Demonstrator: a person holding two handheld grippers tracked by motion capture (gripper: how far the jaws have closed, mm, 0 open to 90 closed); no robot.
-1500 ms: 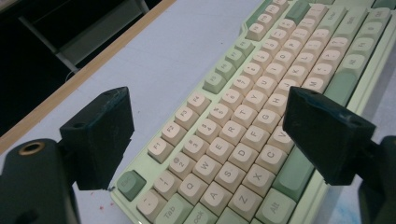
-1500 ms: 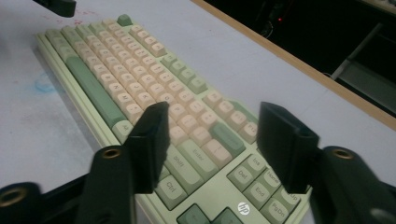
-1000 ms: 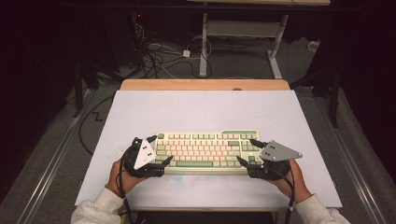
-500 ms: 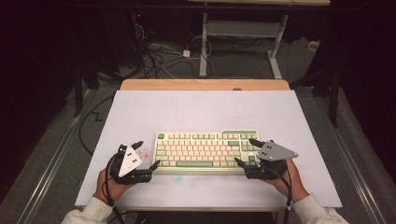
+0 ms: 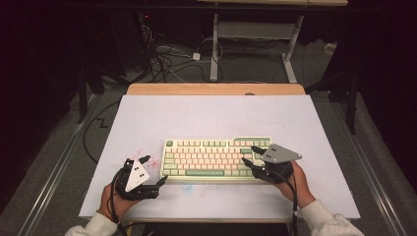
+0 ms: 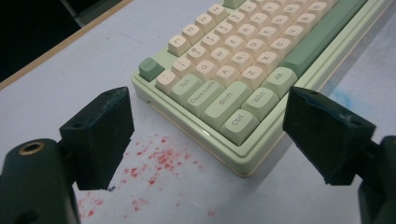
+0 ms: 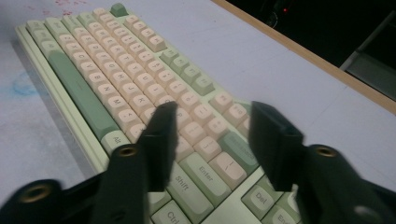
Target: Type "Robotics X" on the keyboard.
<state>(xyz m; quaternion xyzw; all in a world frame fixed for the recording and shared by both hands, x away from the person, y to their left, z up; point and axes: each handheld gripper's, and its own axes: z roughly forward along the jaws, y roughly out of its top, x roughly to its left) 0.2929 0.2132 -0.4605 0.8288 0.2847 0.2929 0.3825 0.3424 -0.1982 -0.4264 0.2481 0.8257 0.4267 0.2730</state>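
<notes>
We have the mechanical keyboard (image 5: 216, 158) lying toward the table's (image 5: 216, 113) near edge, our left gripper (image 5: 147, 173) empty and spread off its left corner, our right gripper (image 7: 212, 142), jaws just narrowing but holding nothing, above the right-end keys, so next likely calls for pressing one.

Both forearms came in from the near edge of the table, sleeves pale, each hand wrapped around a black gripper. The left gripper (image 5: 153, 172) sat just off the near left corner of the keyboard (image 5: 216, 157), its jaws spread wide with nothing between them. The right gripper (image 5: 250, 156) hung over the keyboard's right end, its jaws partly apart after having just been closing, gripping nothing, its grey plate tilted upward.
</notes>
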